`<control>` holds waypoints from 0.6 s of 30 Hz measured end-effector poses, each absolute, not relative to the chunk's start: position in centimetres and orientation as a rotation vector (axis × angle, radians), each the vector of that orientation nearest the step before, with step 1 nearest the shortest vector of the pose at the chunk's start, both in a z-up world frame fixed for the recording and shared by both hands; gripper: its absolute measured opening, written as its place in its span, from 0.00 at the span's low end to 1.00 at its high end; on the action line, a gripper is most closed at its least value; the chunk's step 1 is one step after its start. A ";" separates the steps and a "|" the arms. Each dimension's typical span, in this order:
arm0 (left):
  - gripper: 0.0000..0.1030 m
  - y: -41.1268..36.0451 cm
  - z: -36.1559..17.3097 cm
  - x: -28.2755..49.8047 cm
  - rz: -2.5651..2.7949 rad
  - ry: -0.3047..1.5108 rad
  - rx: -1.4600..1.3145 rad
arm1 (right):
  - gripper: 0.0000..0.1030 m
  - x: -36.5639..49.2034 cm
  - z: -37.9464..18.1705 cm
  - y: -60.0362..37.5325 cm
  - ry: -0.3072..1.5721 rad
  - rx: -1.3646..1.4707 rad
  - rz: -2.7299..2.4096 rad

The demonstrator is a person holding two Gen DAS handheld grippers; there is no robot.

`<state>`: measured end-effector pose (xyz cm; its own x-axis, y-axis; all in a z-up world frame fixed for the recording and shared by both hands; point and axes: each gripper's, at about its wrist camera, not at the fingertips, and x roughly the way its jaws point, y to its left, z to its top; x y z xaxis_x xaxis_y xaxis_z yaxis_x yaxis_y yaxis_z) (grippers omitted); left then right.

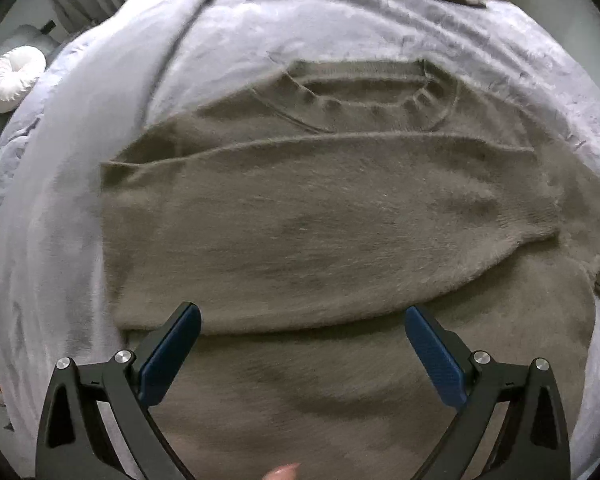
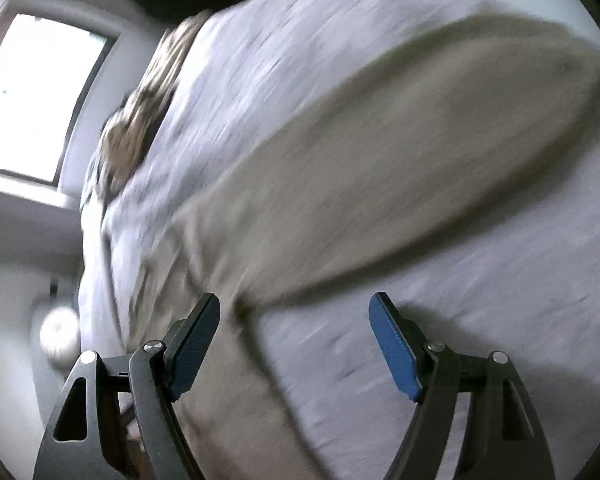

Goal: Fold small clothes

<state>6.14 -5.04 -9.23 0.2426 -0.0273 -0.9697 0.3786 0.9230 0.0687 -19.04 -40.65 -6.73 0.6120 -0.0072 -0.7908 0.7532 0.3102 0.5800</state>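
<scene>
One brown sweater [image 1: 308,216] lies flat on one pale grey blanket [image 1: 60,200] covering the bed, one sleeve folded across its body. The left gripper [image 1: 302,344] hangs over the sweater's lower part, its two fingers [image 1: 172,356] wide apart, holding nothing. The right gripper [image 2: 294,344] has its two fingers [image 2: 392,344] apart too, empty, above the blanket beside the blurred sweater. One white round cushion [image 1: 14,78] sits off the bed.

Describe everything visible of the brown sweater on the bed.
The brown sweater is a fuzzy, soft-looking knit with a ribbed round collar at its far end. It lies flat on the pale lavender blanket, one sleeve folded across the chest. The other sleeve stretches out sideways. Both open tongs hang above it; neither grips it.
</scene>
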 end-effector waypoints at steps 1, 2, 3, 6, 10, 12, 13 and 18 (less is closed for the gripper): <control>0.99 -5.3 -9.4 6.2 -0.288 1.309 0.318 | 0.78 -20.4 -6.7 -42.0 0.753 1.186 -0.624; 0.99 -5.8 -9.5 6.3 -0.296 1.311 0.323 | 0.78 -21.4 -6.7 -42.8 0.731 1.205 -0.657; 0.99 -6.3 -9.7 6.2 -0.310 1.313 0.329 | 0.78 -22.5 -6.8 -43.7 0.702 1.227 -0.692; 0.99 -8.0 -9.7 5.9 -0.380 1.328 0.314 | 0.78 -25.2 -7.0 -46.2 0.606 1.304 -0.760; 0.99 -10.1 -9.3 5.3 -0.438 1.316 0.320 | 0.78 -26.2 -7.4 -48.7 0.518 1.382 -0.759; 0.99 -11.1 -9.2 4.9 -0.458 1.304 0.340 | 0.77 -25.9 -7.6 -49.4 0.499 1.394 -0.748; 0.99 -11.4 -9.2 4.8 -0.463 1.300 0.347 | 0.78 -25.8 -7.7 -49.7 0.488 1.403 -0.740; 0.99 -12.8 -9.2 4.8 -0.468 1.304 0.332 | 0.57 -25.2 -9.2 -50.7 0.405 1.536 -0.664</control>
